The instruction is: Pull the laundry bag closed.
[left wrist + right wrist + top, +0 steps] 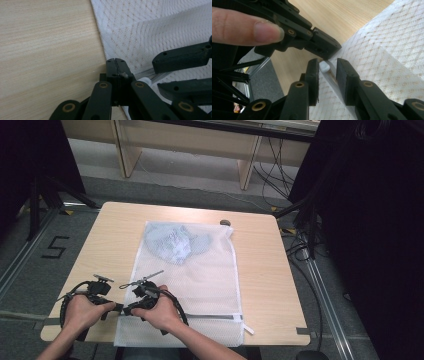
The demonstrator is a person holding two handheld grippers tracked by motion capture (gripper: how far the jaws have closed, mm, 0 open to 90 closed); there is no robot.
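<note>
Right gripper view shows the right hand-held gripper (327, 71) released, its jaws standing around the white zipper pull (324, 66) at the near corner of the mesh laundry bag (200, 270), while the left hand-held gripper (115, 65) is clenched on that corner. I judge the zipper step is beginning; next the right jaws must close on the pull and slide it along the zipper (220, 316). Farther on the bench (260, 250), blue clothing (175, 242) lies inside the bag, and nothing blocks the way.

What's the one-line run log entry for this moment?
left gripper: shut on mesh bag corner | right gripper: open, straddling zipper pull | bag flat on table
</note>
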